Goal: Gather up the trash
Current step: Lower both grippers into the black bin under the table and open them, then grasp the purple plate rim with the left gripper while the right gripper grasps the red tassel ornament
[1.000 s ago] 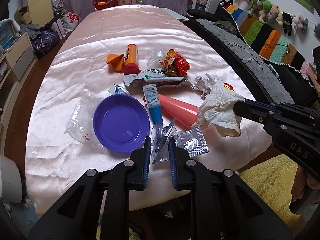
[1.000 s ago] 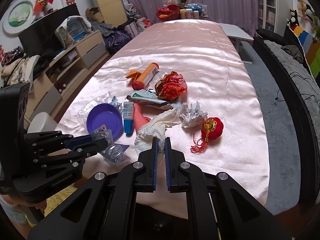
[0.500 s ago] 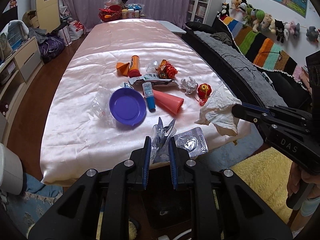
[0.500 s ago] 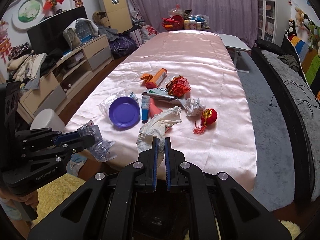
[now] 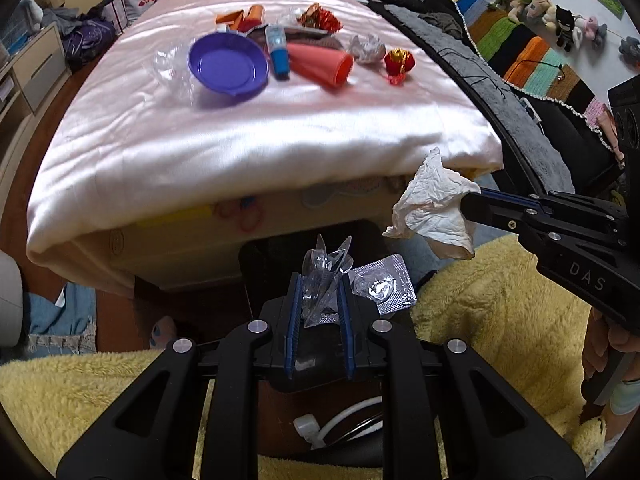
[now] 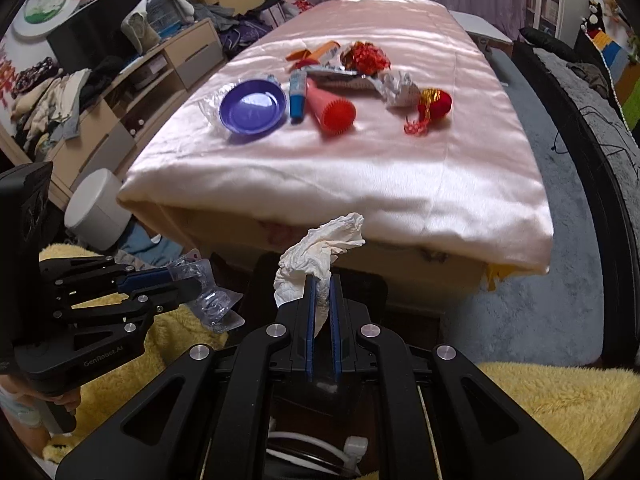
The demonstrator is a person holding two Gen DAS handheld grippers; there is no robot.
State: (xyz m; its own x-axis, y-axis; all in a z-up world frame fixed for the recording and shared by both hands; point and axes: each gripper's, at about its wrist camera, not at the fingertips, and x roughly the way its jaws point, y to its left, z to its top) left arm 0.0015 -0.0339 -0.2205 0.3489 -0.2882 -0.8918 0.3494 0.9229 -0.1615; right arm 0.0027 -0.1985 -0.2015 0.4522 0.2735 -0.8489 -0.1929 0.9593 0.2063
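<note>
My left gripper (image 5: 319, 280) is shut on a clear plastic blister pack (image 5: 380, 289), held low in front of the table's near end; it also shows in the right wrist view (image 6: 212, 300). My right gripper (image 6: 321, 280) is shut on a crumpled white tissue (image 6: 316, 252), seen from the side in the left wrist view (image 5: 434, 204). Both hang over a dark black bin (image 5: 280, 256) under the table edge (image 6: 360, 288). More trash lies on the pink cloth: a crumpled foil wrapper (image 5: 366, 48) and a red-gold wrapper (image 6: 364, 56).
On the pink table (image 5: 240, 136) lie a purple plate (image 5: 228, 66), a blue tube (image 5: 278, 52), a red cone (image 5: 320, 66), a red ornament (image 6: 436, 104) and an orange bottle (image 5: 250, 14). Yellow fluffy rug (image 5: 500, 300) below. White stool (image 6: 98, 204) at left, dark sofa (image 5: 520, 92) at right.
Both grippers have pulled back off the table and dropped below its near edge, still holding the blister pack and the tissue. The table's items now lie farther away.
</note>
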